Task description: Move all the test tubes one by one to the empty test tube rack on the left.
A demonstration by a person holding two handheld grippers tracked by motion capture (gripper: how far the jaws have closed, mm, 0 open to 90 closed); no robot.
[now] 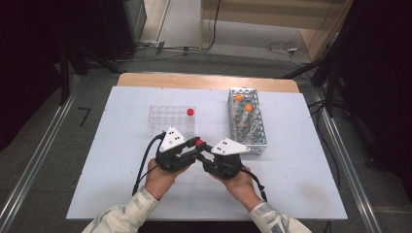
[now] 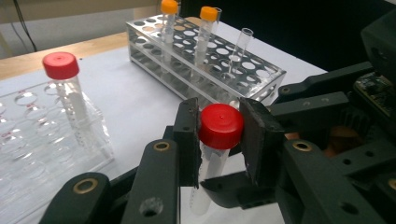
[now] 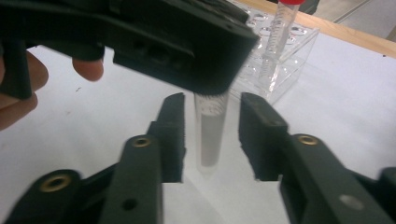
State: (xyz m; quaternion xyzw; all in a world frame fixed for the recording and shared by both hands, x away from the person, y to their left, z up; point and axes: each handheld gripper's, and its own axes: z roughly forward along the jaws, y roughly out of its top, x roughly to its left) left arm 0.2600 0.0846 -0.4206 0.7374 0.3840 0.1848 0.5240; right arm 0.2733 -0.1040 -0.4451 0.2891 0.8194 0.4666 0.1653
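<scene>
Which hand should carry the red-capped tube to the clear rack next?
Left. Its tongs grip the red-capped tube at the cap, and the clear rack sits on its side; the right tongs stand open around the tube.

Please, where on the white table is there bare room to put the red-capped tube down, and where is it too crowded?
Bare patches: the white table left of the clear rack, the near strip in front of the hands, and the near right corner beside the metal rack. Crowded: the middle, where both grippers meet at the red-capped tube between the racks.
</scene>
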